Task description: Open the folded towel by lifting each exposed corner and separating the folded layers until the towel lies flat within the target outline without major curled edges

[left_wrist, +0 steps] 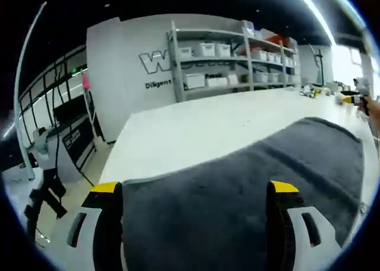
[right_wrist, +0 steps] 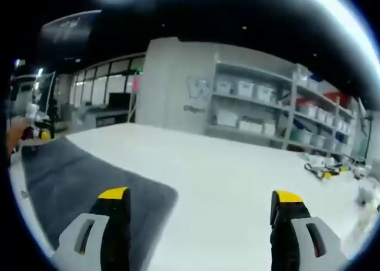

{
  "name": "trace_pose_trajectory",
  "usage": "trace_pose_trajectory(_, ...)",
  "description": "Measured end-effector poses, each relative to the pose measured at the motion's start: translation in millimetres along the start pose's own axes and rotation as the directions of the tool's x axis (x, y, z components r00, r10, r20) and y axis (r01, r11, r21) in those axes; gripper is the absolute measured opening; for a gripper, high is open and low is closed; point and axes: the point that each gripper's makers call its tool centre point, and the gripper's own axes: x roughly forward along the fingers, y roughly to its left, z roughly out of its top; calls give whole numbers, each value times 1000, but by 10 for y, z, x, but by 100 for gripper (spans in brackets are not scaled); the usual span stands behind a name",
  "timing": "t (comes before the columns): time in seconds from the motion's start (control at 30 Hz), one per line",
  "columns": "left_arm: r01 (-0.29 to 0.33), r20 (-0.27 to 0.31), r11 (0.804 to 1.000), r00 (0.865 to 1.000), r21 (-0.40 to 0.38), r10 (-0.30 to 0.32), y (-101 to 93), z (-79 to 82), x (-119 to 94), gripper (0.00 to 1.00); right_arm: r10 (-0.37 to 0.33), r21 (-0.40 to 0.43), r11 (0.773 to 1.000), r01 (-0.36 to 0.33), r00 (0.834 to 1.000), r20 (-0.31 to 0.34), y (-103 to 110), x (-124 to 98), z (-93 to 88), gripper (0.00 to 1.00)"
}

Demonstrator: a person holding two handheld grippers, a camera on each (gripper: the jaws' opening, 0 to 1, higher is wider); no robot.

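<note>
My left gripper (left_wrist: 196, 191) and right gripper (right_wrist: 202, 197) hover wide open, holding nothing, over the dark grey terry towel (left_wrist: 237, 182) on the white table (left_wrist: 196, 126); I should pinch one exposed corner only.

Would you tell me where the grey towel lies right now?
The grey towel lies on the white table, spread beneath the left tongs in the left gripper view, with the shelving behind.
</note>
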Motion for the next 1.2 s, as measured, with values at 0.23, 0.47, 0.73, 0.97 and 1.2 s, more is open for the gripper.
trace_pose_trajectory(0.23, -82, -53, 996, 995, -21, 81, 326, -33, 269, 93, 26, 30, 999, -24, 998, -57, 20, 557, -91, 82)
trace_pose_trajectory(0.47, -160, -90, 987, 984, -34, 156, 513, -59, 346, 83, 53, 45, 998, -49, 995, -83, 247, 888, -168, 70)
trace_pose_trajectory(0.73, -299, -80, 954, 951, 30, 300, 731, -77, 486, 60, 70, 47, 997, -64, 989, -127, 384, 1135, -357, 56)
trace_pose_trajectory(0.97, -266, -120, 959, 960, -100, 254, 632, -316, 631, 51, 99, 104, 991, -83, 982, -164, 509, 1265, -555, 45)
trace_pose_trajectory(1.2, -258, -135, 951, 962, -171, 236, 596, -450, 639, 42, 117, 130, 987, -92, 974, -192, 546, 1351, -716, 36)
